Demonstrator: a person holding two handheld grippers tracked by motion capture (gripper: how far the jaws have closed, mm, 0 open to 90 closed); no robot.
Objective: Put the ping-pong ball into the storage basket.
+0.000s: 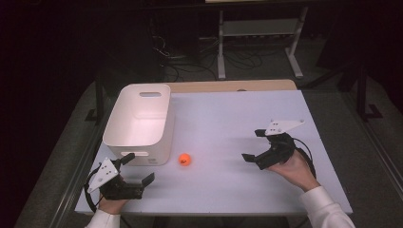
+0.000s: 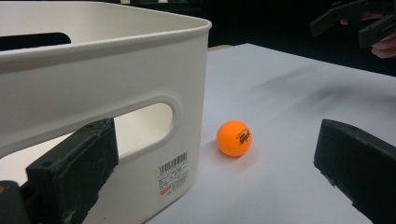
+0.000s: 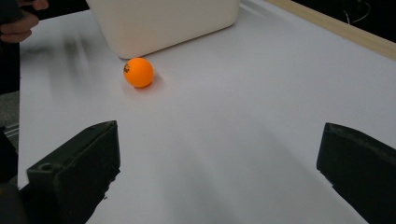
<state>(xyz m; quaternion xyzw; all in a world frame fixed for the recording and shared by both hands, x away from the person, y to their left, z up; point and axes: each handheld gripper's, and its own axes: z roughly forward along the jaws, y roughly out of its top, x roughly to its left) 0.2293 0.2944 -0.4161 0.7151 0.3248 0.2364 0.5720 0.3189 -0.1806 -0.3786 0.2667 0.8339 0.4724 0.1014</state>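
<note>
Where table lies smooth, round ball (image 1: 185,159) (glossy orange)

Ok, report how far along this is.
Nothing looks done: the orange ball sits on the table beside the white bin. Nothing is in hand: the left gripper and right gripper are open. Gripping the ball likely remains.

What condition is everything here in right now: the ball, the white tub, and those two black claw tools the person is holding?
Orange ball: lying loose on the table, just beside the tub's near corner, held by nothing.
White tub: upright, open at the top, nothing visible inside.
Left gripper: jaws wide open, holding nothing, near the tub's front wall.
Right gripper: jaws wide open, holding nothing, facing the ball from a distance.
Table: white top, flat.
</note>
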